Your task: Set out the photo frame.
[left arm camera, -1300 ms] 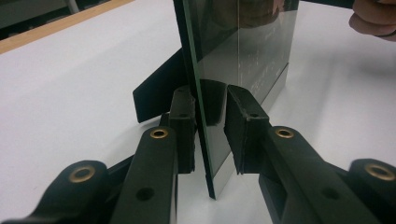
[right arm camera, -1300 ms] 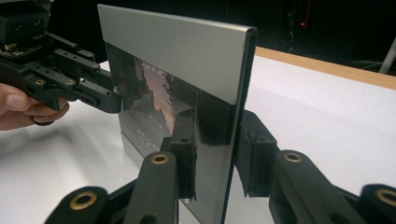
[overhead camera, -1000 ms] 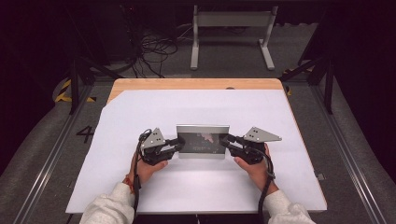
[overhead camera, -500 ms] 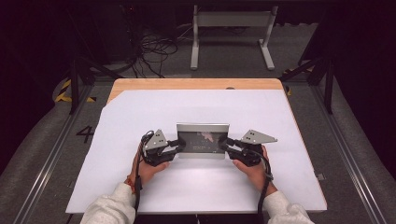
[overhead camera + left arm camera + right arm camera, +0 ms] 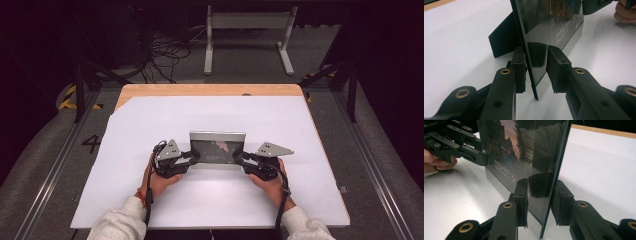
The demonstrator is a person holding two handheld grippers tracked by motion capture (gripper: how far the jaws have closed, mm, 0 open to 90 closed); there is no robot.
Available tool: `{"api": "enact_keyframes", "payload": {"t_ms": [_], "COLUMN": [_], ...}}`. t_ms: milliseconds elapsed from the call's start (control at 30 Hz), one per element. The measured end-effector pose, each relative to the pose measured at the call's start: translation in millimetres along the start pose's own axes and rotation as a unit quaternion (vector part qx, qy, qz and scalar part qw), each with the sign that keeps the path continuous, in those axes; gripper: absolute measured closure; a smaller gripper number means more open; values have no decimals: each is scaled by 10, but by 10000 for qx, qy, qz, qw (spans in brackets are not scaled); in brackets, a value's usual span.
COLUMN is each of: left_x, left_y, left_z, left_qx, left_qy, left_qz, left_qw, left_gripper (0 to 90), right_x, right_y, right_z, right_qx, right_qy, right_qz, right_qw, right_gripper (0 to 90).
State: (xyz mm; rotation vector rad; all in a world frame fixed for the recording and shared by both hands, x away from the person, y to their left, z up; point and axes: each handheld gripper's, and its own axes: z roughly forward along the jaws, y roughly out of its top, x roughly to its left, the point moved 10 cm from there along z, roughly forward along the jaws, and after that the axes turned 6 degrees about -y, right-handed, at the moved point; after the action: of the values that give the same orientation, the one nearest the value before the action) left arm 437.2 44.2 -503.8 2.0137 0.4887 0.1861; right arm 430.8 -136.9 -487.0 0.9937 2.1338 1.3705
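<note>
Nearest, both hands steadied grippers at the picture frame [image 5: 218, 148] standing mid-table. The left gripper [image 5: 536, 72], at nine o'clock, straddled its edge, pads apart; the right gripper [image 5: 541, 201], at three, likewise. Withdrawing evenly would probably avoid tipping it.

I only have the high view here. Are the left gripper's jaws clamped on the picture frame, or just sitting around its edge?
Observer: Just around it. In the left gripper view, the left gripper straddles the edge of the picture frame, and a gap shows between the glass and one pad.
Operator: And the right side?
Observer: Much the same. The right gripper straddles the opposite edge, with a gap between the glass and the pad behind it.
Operator: What keeps the frame standing?
Observer: A black prop sticks out behind it and rests on the white sheet.
</note>
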Motion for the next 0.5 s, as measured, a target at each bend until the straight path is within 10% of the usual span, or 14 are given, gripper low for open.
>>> {"api": "enact_keyframes", "payload": {"t_ms": [500], "left_x": [-9], "left_y": [-43], "left_z": [27], "left_qx": [158], "left_qy": [69], "left_qz": [42], "left_qw": [9998], "left_gripper": [678], "right_x": [10], "right_y": [-70], "right_z": [17], "right_qx": [319], "right_qy": [-3], "right_qz": [-162], "right_qw": [9994], "right_gripper": [686]}}
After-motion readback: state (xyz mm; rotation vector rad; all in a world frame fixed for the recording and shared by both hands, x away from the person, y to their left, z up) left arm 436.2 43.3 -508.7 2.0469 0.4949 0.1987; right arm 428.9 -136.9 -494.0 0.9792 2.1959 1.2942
